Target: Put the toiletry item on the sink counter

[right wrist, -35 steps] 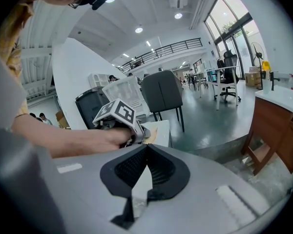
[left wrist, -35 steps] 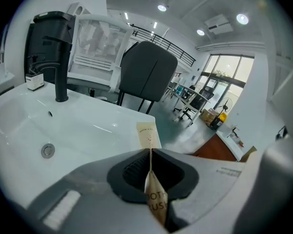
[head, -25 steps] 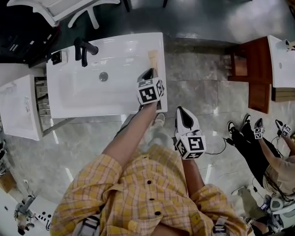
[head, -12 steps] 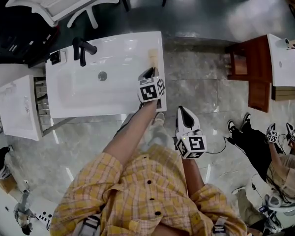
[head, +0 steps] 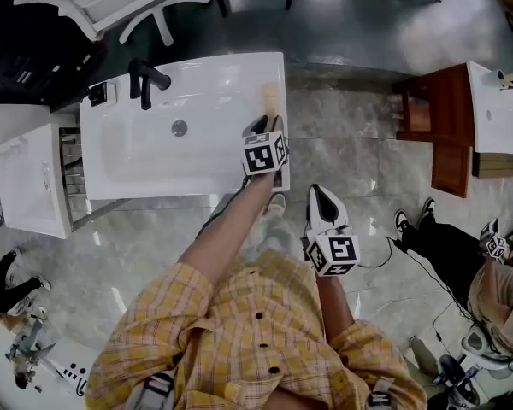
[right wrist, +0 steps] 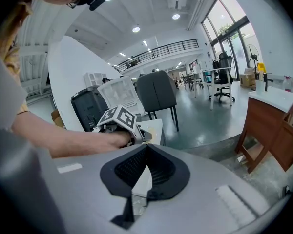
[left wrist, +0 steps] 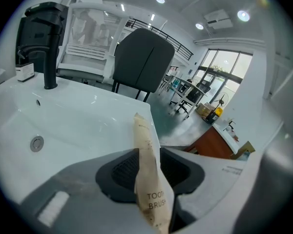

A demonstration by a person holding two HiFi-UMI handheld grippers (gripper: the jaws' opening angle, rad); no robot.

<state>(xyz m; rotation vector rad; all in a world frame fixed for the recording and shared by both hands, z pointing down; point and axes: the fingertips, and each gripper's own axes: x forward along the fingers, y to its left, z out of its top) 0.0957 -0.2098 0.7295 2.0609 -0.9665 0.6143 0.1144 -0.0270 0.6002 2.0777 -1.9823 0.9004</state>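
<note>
Left gripper view: 1 toothbrush packet [left wrist: 149, 179] lies along the sink worktop's [head: 214, 79] right edge, long axis pointing at the far right corner. The left gripper's [left wrist: 149, 156] fingers, just opened, flank it. The right gripper's [right wrist: 146, 149] fingers are closed, empty.
</note>
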